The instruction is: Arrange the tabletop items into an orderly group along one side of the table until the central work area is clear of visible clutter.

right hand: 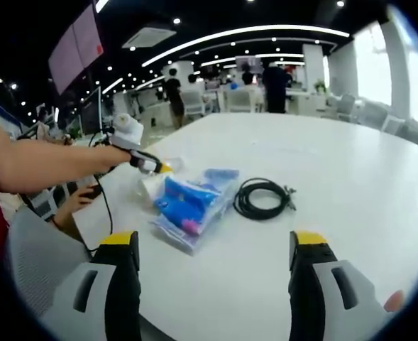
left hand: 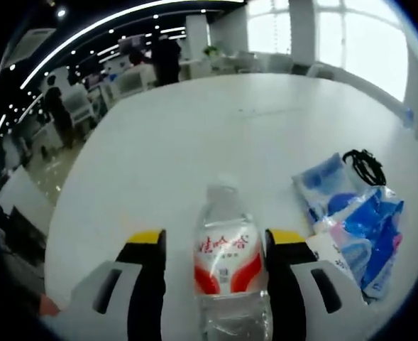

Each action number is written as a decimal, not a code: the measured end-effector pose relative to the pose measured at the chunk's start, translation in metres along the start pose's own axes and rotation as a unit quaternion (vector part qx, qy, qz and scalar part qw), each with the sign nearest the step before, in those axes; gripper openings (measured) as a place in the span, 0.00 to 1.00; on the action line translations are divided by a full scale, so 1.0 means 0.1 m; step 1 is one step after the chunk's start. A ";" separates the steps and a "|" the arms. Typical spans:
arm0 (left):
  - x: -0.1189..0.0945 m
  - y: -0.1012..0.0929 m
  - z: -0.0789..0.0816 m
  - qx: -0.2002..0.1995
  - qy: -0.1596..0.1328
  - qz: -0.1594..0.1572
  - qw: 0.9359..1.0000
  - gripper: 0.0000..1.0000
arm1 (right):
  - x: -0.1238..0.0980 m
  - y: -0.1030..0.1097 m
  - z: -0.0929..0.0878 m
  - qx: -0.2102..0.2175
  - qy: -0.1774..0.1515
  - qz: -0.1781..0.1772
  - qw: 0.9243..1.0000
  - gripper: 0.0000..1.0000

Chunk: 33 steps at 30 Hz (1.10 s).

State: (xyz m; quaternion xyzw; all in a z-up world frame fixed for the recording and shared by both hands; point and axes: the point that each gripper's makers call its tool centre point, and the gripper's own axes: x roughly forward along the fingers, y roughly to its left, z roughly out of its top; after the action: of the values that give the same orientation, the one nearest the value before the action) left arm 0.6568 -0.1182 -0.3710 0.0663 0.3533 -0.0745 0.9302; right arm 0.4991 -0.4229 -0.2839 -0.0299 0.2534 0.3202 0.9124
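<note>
lying between the jaws of the left gripper (left hand: 216,245): a clear water bottle (left hand: 226,266) with a red and white label, cap end pointing away along the jaws, so long axis running with the gripper's own line. jaws standing wide on either side of the label, a sliver of white table (left hand: 194,128) showing on each flank; not yet pinching, as far as can be judged. sitting just beside the bottle, toward the right of the left gripper view: blue and white plastic packets (left hand: 358,227) in a loose heap, and beyond them a coiled black cable (left hand: 365,165) near the table edge.

hovering over the near edge of the table in the right gripper view: the right gripper (right hand: 216,249), jaws spread wide and holding nothing. lying ahead of it and a little left: the blue packets (right hand: 191,202), with the black cable (right hand: 263,197) just beside them to the right. reaching in from the left over the packets: the person's arm with the left gripper (right hand: 148,163); bottle too hidden there to make out.

judging the coming move: closing on the bottle needing only a squeeze, since already straddled and aligned; left hand plainly the nearer one. packets and cable already gathering along one side, the bottle being the piece to join them, the broad middle of the table looking bare.
</note>
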 end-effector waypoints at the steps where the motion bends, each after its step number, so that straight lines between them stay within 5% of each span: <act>1: 0.01 0.00 0.00 -0.001 0.003 -0.001 1.000 0.53 | 0.00 0.00 0.00 0.000 0.000 0.000 1.000 0.86; 19: 0.09 -0.11 -0.08 -0.012 0.028 -0.025 0.999 0.41 | -0.01 -0.01 -0.02 0.003 0.002 -0.002 1.000 0.86; 33: 0.12 -0.09 -0.13 -0.003 0.030 -0.023 0.999 0.43 | -0.01 0.03 -0.03 -0.005 0.004 0.006 1.000 0.86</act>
State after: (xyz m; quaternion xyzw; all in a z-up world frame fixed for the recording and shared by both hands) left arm 0.6558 -0.1256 -0.3894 0.0573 0.3828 -0.0931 0.9173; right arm 0.4958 -0.4220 -0.2858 -0.0342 0.2554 0.3268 0.9093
